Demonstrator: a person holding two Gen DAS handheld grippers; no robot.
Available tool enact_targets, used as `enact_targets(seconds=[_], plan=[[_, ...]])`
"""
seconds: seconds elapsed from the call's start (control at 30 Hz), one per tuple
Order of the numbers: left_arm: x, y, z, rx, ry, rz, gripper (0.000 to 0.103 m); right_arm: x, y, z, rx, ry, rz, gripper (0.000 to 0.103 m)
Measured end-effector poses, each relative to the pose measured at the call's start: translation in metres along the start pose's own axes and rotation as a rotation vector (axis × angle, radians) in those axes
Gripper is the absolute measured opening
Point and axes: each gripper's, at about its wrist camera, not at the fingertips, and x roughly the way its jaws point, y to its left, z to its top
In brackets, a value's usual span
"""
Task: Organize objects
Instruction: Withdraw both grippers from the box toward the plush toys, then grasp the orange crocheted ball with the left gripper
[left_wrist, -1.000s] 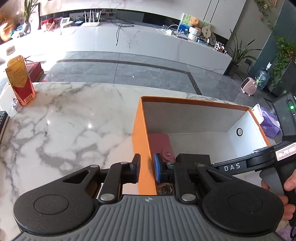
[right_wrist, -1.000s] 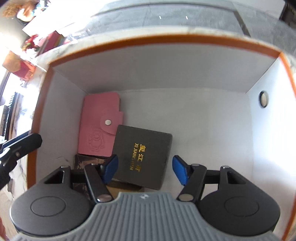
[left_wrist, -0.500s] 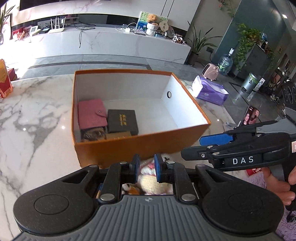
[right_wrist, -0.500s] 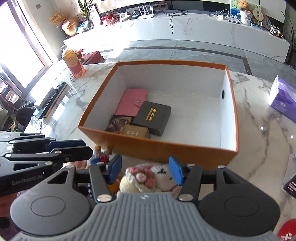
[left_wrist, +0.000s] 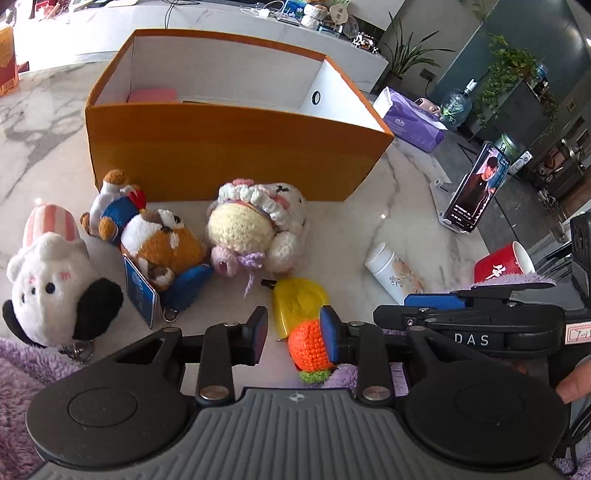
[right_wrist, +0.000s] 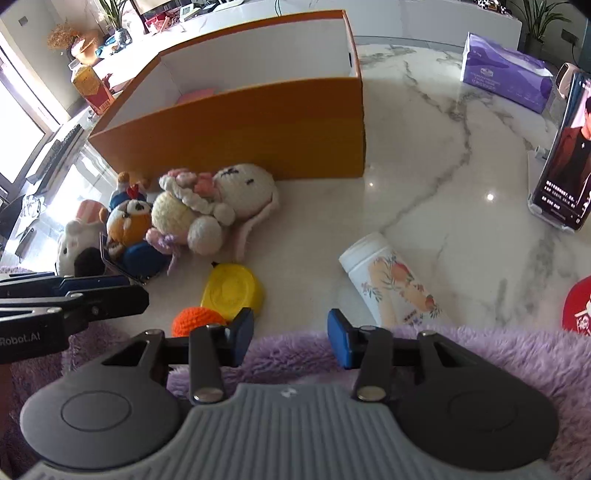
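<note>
left claw (left_wrist: 293, 330) and right claw (right_wrist: 291, 338) both spread and empty, jaws just opening and closing respectively, above the yellow case (left_wrist: 300, 301)

Purple tissue pack (left_wrist: 413, 120) beyond propped phone (left_wrist: 476, 188); red cup (left_wrist: 504, 260) at marble table (left_wrist: 44, 122) edge.

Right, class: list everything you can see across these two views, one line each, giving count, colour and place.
Box: one, orange outside, white inside, on the marble table.
Pink wallet: one, inside the box.
Plush toys: four, white, brown, cream; in front of the box.
Yellow case: one, near edge.
Crochet orange: one, beside the yellow case.
White bottle: one, floral, lying down.
Tissue pack: one, purple, far right.
Phone: one, propped upright.
Red cup: one, right edge.
Left tool: black, blue pads, open, jaws just opened.
Right tool: open, empty, jaws just narrowed.
</note>
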Motion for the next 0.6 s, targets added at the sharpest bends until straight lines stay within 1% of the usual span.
enact_targets(seconds=[0.03,0.07,0.1,0.2,0.23,0.33,0.43,0.6], plan=[[0.003,-0.001,-0.002,-0.014,-0.001,-0.004,0.036,0.001,0.0,-0.002,-0.009,-0.01,-0.009,0.046],[0.007,-0.003,-0.003,-0.019,0.001,-0.013,0.043,0.0,0.001,-0.003,-0.017,-0.02,-0.022,0.046],[0.011,-0.006,-0.006,-0.012,0.013,-0.012,0.046,0.0,0.002,-0.004,-0.025,-0.023,-0.022,0.046],[0.021,-0.015,-0.012,0.012,0.065,-0.017,0.05,0.003,0.003,-0.005,-0.044,-0.026,-0.036,0.046],[0.024,-0.016,-0.013,0.011,0.063,-0.019,0.05,0.004,0.002,-0.004,-0.043,-0.023,-0.035,0.046],[0.034,-0.017,-0.017,0.011,0.066,0.021,0.05,0.006,0.001,-0.002,-0.029,-0.023,-0.027,0.047],[0.042,-0.011,-0.021,-0.049,0.074,0.005,0.049,0.007,0.0,-0.003,-0.028,-0.03,-0.041,0.045],[0.044,-0.012,-0.021,-0.022,0.096,0.039,0.048,0.018,0.002,0.004,-0.018,0.004,-0.049,0.042]])
